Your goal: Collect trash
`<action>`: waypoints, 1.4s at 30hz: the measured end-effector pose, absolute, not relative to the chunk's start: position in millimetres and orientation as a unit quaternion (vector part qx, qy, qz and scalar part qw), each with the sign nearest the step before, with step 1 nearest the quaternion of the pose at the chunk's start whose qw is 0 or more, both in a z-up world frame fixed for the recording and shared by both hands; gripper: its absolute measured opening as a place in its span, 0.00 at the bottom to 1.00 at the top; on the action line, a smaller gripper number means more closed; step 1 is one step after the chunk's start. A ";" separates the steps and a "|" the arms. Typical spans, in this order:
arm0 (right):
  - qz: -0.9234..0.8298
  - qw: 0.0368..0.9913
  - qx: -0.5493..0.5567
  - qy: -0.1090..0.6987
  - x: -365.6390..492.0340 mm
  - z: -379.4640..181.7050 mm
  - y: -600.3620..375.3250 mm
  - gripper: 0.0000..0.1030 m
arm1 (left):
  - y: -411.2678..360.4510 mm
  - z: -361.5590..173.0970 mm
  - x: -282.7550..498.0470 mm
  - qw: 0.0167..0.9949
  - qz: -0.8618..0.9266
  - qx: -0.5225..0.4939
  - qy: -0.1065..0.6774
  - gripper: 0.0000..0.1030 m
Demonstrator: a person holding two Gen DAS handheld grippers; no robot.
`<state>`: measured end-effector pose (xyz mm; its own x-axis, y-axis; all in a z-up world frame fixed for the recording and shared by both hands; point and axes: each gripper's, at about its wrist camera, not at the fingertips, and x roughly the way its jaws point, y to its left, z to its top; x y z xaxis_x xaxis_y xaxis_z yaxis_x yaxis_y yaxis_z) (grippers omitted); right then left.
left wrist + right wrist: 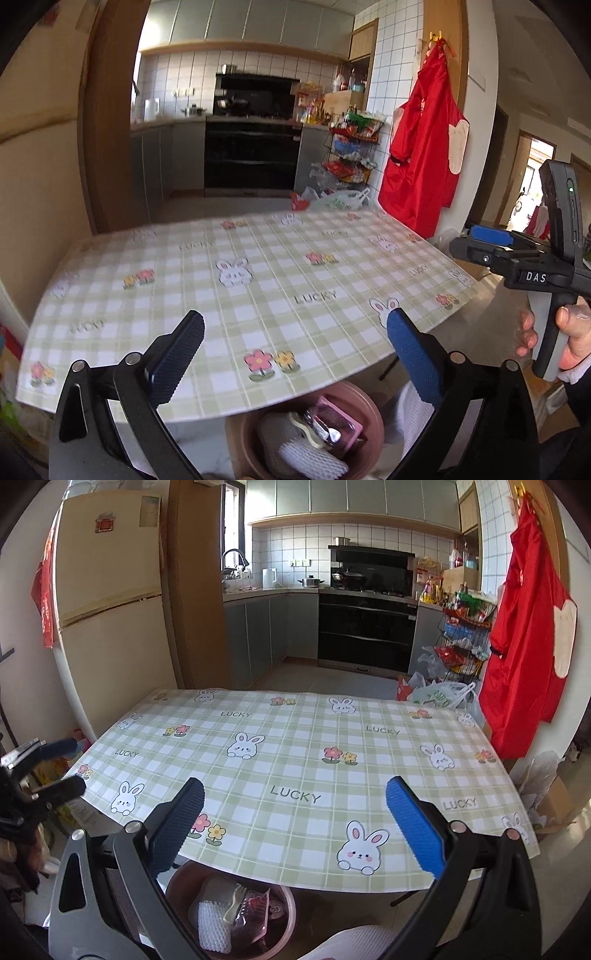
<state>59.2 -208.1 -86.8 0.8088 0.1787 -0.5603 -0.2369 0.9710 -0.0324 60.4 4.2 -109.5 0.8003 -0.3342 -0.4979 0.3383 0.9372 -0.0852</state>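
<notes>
A round pink bin [367,404] stands on the floor just under the table's near edge. It holds a white foam net [314,461], a pink wrapper [338,421] and a pale plastic fork [233,904]. My left gripper [295,323] hangs above the bin and the table edge, open, with nothing between its fingers. My right gripper [295,790] is also open and empty, over the near part of the green checked tablecloth [295,738]. The bin [290,899] shows below it too. A hand [570,332] holds the right gripper at the right of the left wrist view.
A fridge [107,590] stands left of the table. On the right wall hangs a red apron [524,646]. A wire rack of snacks [465,638] and plastic bags [439,696] sit behind the table, and a cardboard box [554,805] lies on the floor at the right.
</notes>
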 end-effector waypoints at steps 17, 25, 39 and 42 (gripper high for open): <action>0.064 0.966 -0.096 0.230 41.6 7.2 -200.1 0.94 | 17.3 13.2 40.4 0.977 -0.138 0.094 0.132 0.94; 0.064 0.967 -0.097 0.227 35.2 10.4 -193.5 0.94 | 18.2 16.1 37.2 0.978 -0.136 0.087 0.133 0.94; 0.062 0.967 -0.090 0.229 33.1 11.3 -193.1 0.94 | 21.7 17.3 31.9 0.978 -0.139 0.084 0.130 0.94; 0.062 0.967 -0.089 0.229 32.6 11.0 -194.1 0.94 | 21.2 17.1 31.4 0.978 -0.139 0.085 0.130 0.94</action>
